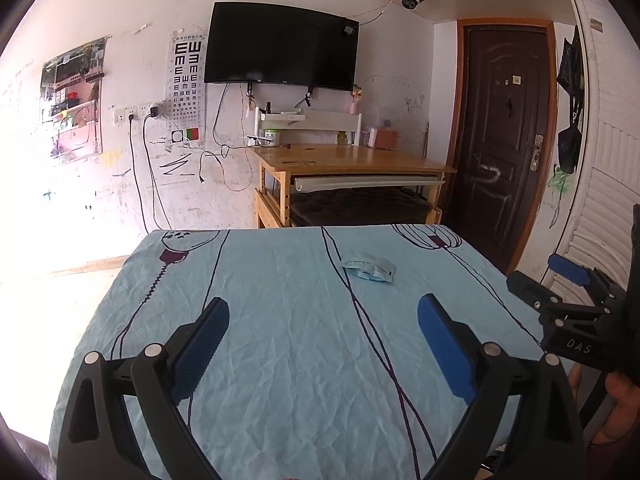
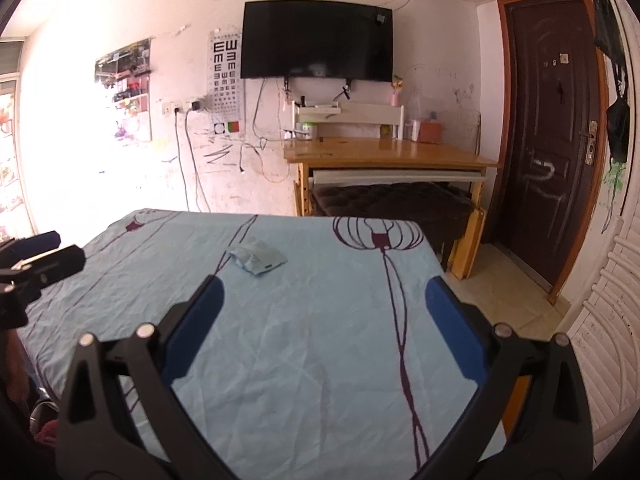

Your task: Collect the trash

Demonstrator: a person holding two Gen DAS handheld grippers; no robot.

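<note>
Your left gripper [image 1: 322, 312] hovers over the near half of the table [image 1: 280, 360], its blue-padded jaws spread wide with nothing between them but the light blue cloth [image 1: 288, 304] and its dark line-drawn pattern. Your right gripper [image 2: 322, 294] is just as wide apart and just as empty, held above the same cloth a little to the right; from the left wrist view you can see it at the right edge of the frame, level with the table's side. The one piece of trash, a crumpled pale blue and white wrapper [image 1: 369, 265], lies flat on the cloth in the far half of the table, ahead of both tools and touched by neither. From your left gripper it sits ahead and slightly right of centre; from your right gripper the wrapper [image 2: 257, 258] sits ahead and left of centre, beyond the left fingertip. Behind the table stands a wooden desk [image 1: 352, 160] against the wall, with a dark television [image 1: 280, 46] mounted above it and a brown door [image 1: 500, 140] to the right.
</note>
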